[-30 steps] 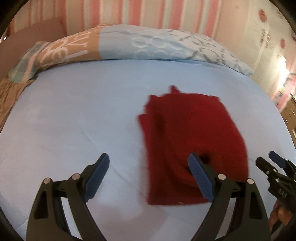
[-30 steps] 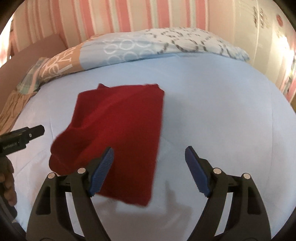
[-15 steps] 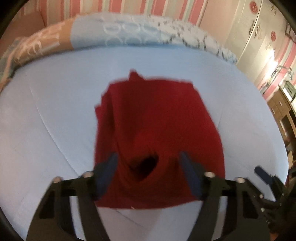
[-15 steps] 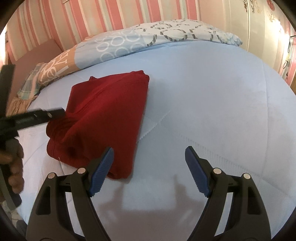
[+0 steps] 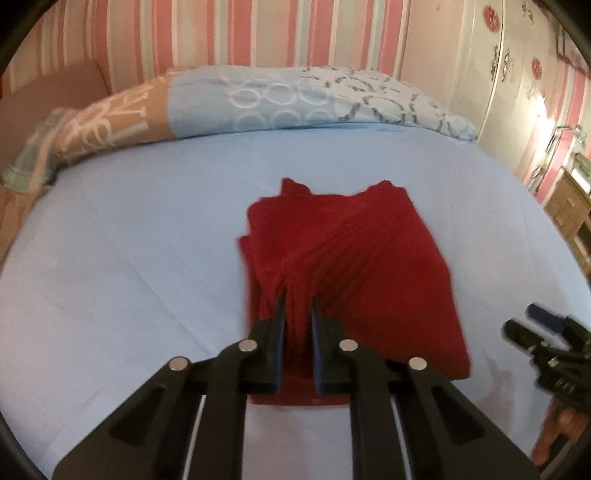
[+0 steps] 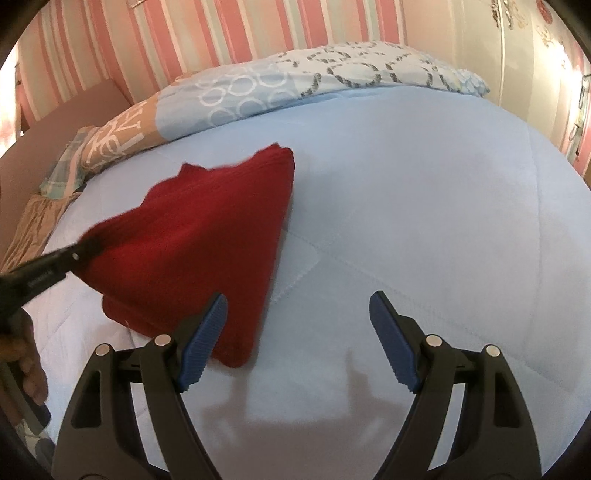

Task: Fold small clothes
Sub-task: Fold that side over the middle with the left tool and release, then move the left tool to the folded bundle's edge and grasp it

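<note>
Left gripper [image 5: 297,314] is pinching the red garment [image 5: 354,266] mid-bed [image 5: 129,258]; right gripper [image 6: 295,325] hangs beside it, jaws wide apart.

Pink-striped walls [image 5: 236,33] back a blue bed [image 5: 147,229], patterned duvet [image 5: 295,99] and wooden drawers [image 5: 570,206].

Left gripper [image 5: 298,314], wide open a second ago, has been closed on a bunched fold of the red garment [image 5: 369,266]. That edge is now seen lifted off the bed in the right wrist view [image 6: 207,236]. Garment drawn into pleats toward the pinch.
</note>
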Tool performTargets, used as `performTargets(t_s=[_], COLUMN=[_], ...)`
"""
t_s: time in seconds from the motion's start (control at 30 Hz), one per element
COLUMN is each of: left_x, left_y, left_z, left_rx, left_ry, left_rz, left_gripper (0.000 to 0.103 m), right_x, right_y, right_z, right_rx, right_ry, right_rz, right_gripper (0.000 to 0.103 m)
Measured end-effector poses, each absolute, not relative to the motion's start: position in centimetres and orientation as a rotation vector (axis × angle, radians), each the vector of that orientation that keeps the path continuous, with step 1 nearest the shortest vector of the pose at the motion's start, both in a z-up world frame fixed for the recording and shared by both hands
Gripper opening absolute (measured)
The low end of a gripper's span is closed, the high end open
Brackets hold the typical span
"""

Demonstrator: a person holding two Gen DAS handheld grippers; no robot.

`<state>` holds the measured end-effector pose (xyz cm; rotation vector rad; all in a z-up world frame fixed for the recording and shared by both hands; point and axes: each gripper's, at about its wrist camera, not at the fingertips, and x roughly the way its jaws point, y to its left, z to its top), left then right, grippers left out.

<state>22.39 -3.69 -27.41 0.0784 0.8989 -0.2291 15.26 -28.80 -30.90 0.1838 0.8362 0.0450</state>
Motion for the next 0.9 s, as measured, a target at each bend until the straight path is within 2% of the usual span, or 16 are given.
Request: performTargets(t_s=[0.1, 0.2, 0.23, 0.27, 0.3, 0.37, 0.4, 0.47, 0.73, 0.9], left_x=[23.7, 23.4, 23.2, 23.2, 23.0, 23.0, 23.1, 22.9, 21.7, 26.0], left_y=[-1.4, 0.4, 0.6, 0.9, 1.2, 2.7, 3.3, 4.6, 3.3, 1.6], left_z=[-32.1, -34.5, -34.7, -34.8, -34.8, -35.1, -35.2, -34.4, -26.2, -24.9], left_rx=[0.068, 0.016, 0.002, -0.001, -0.011, -0.094, -0.132, -0.186, -0.044, -0.012], left_ry=[1.038, 1.045, 1.043, 1.035, 1.029, 1.044, 1.055, 1.037, 0.824, 0.825], left_rz=[-0.170, -0.159, -0.168, -0.159, -0.151, -0.144, -0.139, -0.158, -0.273, -0.282], left_gripper=[0.014, 0.021, 0.027, 0.041, 0.049, 0.080, 0.086, 0.088, 0.087, 0.087], right_x=[16.0, 16.5, 16.6, 16.7, 16.8, 17.1, 17.1, 17.2, 19.1, 20.5], right_y=[-27.4, -26.1, -25.7, -25.4, -25.2, -24.9, -24.9, -24.9, -25.8, -25.9], right_z=[-31.2, -31.6, -31.6, -31.7, -31.9, -32.0, -31.9, -31.7, -31.2, -30.6], right_rx=[0.161, 0.135, 0.125, 0.120, 0.113, 0.113, 0.117, 0.115, 0.124, 0.115], right_ry=[0.853, 0.870, 0.874, 0.876, 0.880, 0.885, 0.884, 0.874, 0.862, 0.846], right_rz=[0.065, 0.081, 0.085, 0.089, 0.092, 0.093, 0.094, 0.095, 0.084, 0.081], right_gripper=[0.080, 0.080, 0.080, 0.080, 0.080, 0.080, 0.080, 0.082, 0.083, 0.084])
